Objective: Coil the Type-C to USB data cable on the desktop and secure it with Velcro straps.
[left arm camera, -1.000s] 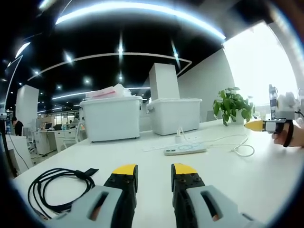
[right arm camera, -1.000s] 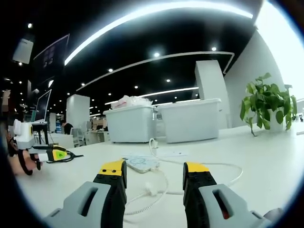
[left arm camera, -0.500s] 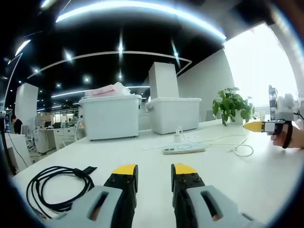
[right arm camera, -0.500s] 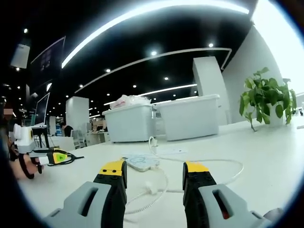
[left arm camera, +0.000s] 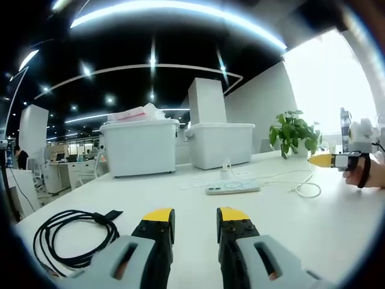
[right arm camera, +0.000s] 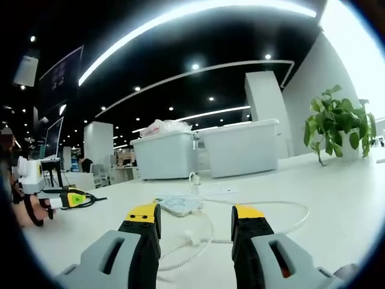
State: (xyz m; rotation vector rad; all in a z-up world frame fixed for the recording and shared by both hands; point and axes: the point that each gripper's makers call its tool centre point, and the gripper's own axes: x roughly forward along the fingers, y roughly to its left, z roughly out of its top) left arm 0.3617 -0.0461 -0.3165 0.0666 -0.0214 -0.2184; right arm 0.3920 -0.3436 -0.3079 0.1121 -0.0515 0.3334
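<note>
A: What has changed for us in the last second?

B: Almost nothing. Both views sit where they did, so we are hovering and the coiling has not begun. The left gripper (left arm camera: 195, 220) stands with its jaws apart and nothing between them; the right gripper (right arm camera: 195, 217) likewise, parted and empty.

A: Where is the cable?

B: In the left gripper view the black cable (left arm camera: 69, 241) lies in a loose loop on the desktop (left arm camera: 289, 223) at about nine o'clock of our left jaws, with a dark strap (left arm camera: 111, 215) at its top. It looks already roughly looped. Which plugs it carries we cannot tell.

A: And in front of the right gripper?

B: A white cable (right arm camera: 204, 232) trails from the power strip (right arm camera: 179, 205) at twelve o'clock, just beyond the jaws.

A: Room to move?

B: Open desktop at three o'clock of the left gripper. The storage bins (left arm camera: 141, 147) and the plant (left arm camera: 293, 132) stand well back. We judge the near desk edge beside the black cable the one to mind.
</note>
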